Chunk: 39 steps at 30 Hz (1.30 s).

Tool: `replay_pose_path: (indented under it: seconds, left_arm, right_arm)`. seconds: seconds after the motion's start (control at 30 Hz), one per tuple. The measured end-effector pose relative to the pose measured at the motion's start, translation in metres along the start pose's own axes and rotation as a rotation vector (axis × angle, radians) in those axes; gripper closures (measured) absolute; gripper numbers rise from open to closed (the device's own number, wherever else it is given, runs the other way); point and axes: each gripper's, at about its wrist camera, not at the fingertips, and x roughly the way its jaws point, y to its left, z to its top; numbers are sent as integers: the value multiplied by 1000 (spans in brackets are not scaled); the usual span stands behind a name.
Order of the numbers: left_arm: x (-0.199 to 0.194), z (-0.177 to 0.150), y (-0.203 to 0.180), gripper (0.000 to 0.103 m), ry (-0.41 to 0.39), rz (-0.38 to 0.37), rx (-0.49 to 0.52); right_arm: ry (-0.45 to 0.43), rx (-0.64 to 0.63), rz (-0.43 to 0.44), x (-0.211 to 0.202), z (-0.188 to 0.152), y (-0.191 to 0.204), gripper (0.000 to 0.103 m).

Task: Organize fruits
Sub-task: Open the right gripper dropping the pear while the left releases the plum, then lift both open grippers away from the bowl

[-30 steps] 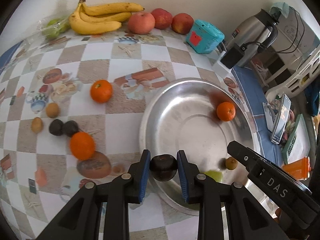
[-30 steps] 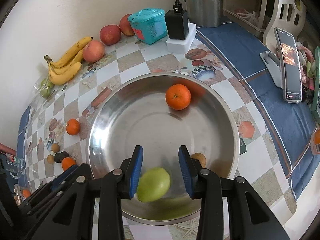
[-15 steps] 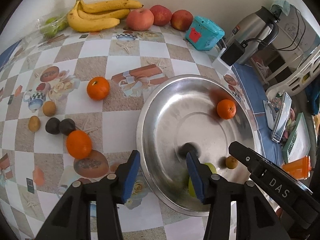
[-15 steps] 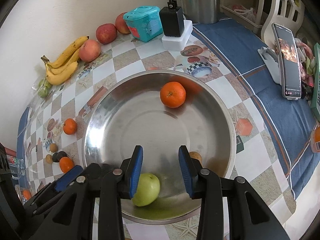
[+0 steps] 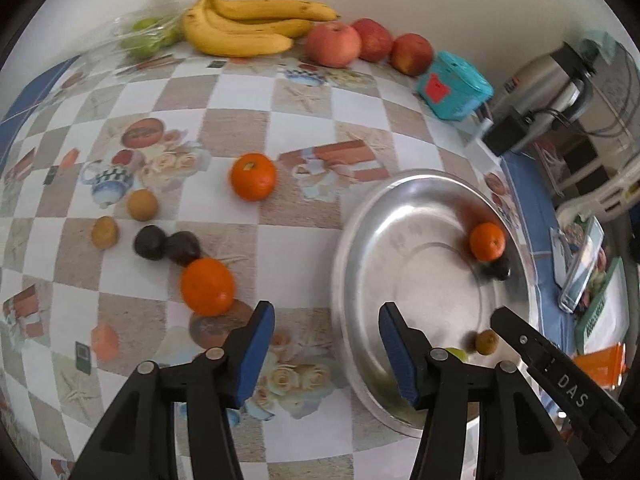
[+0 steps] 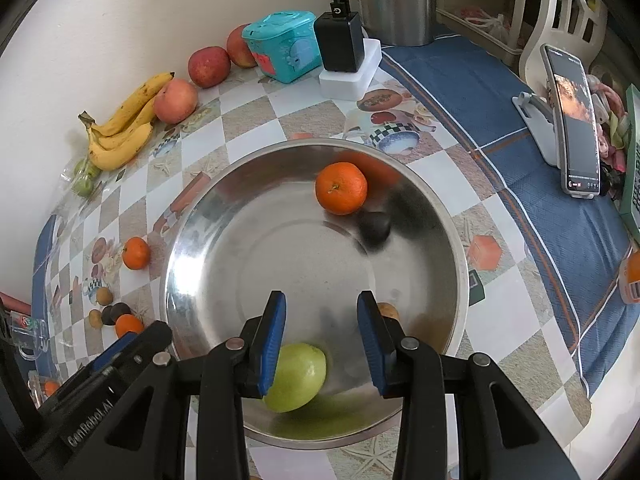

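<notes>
Left tongs (image 5: 326, 344) are opening, empty, beside the bowl (image 5: 352, 240); right tongs (image 6: 322, 340) hang parted, empty, over the pear (image 6: 296, 376). Next, straddle the nearest orange (image 5: 207, 286) squarely before squeezing.

Right gripper (image 6: 321, 340) over a steel bowl (image 6: 200, 240) of fruit
Its jaws stand apart with nothing gripped; below lies a green fruit (image 6: 298, 376). An orange (image 6: 341, 193) touches a blurred dark fruit (image 6: 374, 225), possibly rolling; bananas (image 6: 122, 124) line the wall.
</notes>
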Motion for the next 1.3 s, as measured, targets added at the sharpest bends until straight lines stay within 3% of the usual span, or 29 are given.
replay_pose_path:
  seconds: [0.43,0.77,1.0,1.03,1.1,1.13,1.2,1.23,1.3]
  left_arm:
    - [-15,2,60,45,3,161,-247]
    - [-35,4,79,45,-46,194,-316]
    - [-34,4,79,45,-33,205,-314]
    - [-33,3,79,43,-29,208,-311]
    - [-31,3,79,26,-20,227,-303]
    - [-30,2,79,23,-18,235,-301]
    - [-28,1,80,20,-9,246,-300]
    - [-26,0,81,18,-2,249,-301]
    - [-23,-1,82,5,7,257,-301]
  right_arm:
    - [5,-53,-3,2,-3,10,65]
    - [-9,-113,11,0,-6,24,65]
    - [-17,-135,13,-1,-8,31,65]
    - [-15,-137,11,0,-8,31,65]
    - [-10,-140,7,1,-9,32,65]
    - [-8,-141,5,2,-9,32,64]
    - [-5,-145,-3,4,-9,31,57]
    - [-6,-145,-10,4,-9,31,46]
    - [-7,-145,-22,5,-9,30,40]
